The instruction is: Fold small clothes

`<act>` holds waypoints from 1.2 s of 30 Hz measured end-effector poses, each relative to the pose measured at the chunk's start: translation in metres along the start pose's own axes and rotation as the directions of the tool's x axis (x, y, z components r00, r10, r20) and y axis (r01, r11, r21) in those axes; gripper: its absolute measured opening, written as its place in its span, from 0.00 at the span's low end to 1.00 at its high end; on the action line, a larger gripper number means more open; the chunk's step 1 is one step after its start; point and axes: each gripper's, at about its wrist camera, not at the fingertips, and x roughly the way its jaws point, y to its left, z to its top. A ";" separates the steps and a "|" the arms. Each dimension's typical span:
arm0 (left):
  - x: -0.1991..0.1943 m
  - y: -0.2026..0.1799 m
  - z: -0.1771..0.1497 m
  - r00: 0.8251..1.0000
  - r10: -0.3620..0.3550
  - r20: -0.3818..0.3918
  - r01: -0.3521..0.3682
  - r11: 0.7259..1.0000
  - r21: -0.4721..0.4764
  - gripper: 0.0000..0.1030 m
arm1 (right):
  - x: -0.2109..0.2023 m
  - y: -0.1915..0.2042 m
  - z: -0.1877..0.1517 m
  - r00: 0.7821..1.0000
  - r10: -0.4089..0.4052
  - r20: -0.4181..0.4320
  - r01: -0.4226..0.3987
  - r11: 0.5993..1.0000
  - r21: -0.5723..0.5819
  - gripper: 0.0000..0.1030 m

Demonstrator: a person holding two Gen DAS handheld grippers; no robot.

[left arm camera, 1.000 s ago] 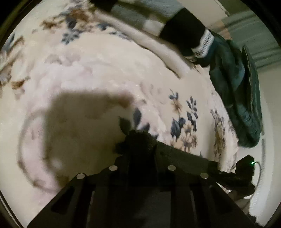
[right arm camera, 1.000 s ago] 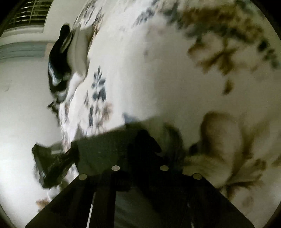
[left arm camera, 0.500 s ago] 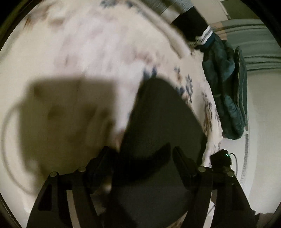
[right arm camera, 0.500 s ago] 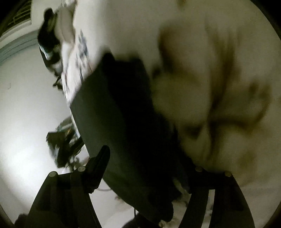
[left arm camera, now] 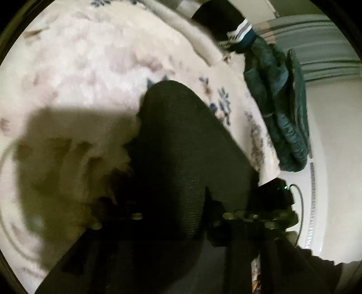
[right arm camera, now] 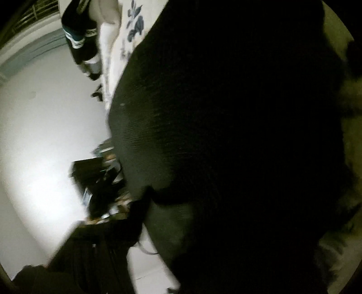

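Note:
A dark knit garment (left arm camera: 185, 135) lies on the cream floral blanket (left arm camera: 101, 67) near its right edge. My left gripper (left arm camera: 174, 210) sits low over the garment's near end. Its jaws are closing, and the cloth bulges up between the two fingers and fills the gap. In the right wrist view the same dark garment (right arm camera: 226, 101) covers most of the picture. My right gripper (right arm camera: 203, 214) is pushed into it with its jaws closing. Only its left finger (right arm camera: 140, 208) shows, at the cloth's edge. The other finger is lost in the dark.
A teal quilted jacket (left arm camera: 278, 113) hangs over the blanket's far right edge. A black garment with white stripes (left arm camera: 217, 20) lies beyond it. The pale floor (left arm camera: 334, 135) lies past the edge, with dark clutter on the floor (right arm camera: 101, 181).
Both grippers' jaws spread wide half a second ago and now stand narrower around the dark garment. The right gripper has dropped closer, so the cloth fills its view.

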 end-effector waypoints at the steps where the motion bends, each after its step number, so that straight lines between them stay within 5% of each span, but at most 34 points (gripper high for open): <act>1: -0.005 -0.003 0.000 1.000 0.008 0.004 -0.008 1.000 0.003 0.22 | -0.003 0.005 -0.005 1.000 -0.002 0.014 0.002 1.000 -0.009 0.31; 9: -0.048 -0.036 0.026 1.000 0.018 0.001 -0.018 0.999 0.045 0.20 | -0.028 0.065 -0.035 0.995 -0.012 0.101 0.015 0.999 -0.028 0.22; 17: -0.103 -0.080 0.151 0.999 -0.021 0.038 0.014 0.982 0.191 0.20 | -0.053 0.180 -0.008 0.969 0.019 0.246 0.000 0.997 -0.080 0.22; 24: -0.112 -0.097 0.303 0.996 -0.048 0.080 0.025 0.964 0.265 0.21 | -0.066 0.278 0.082 0.939 0.001 0.343 0.043 0.992 -0.120 0.22; 29: -0.092 -0.081 0.391 0.995 -0.023 0.095 -0.004 0.962 0.274 0.22 | -0.054 0.308 0.163 0.934 -0.043 0.354 0.088 0.990 -0.112 0.22; 36: -0.035 -0.039 0.451 0.982 0.186 -0.005 -0.179 0.949 0.260 0.29 | -0.022 0.294 0.231 0.930 -0.178 0.320 0.203 0.978 -0.046 0.22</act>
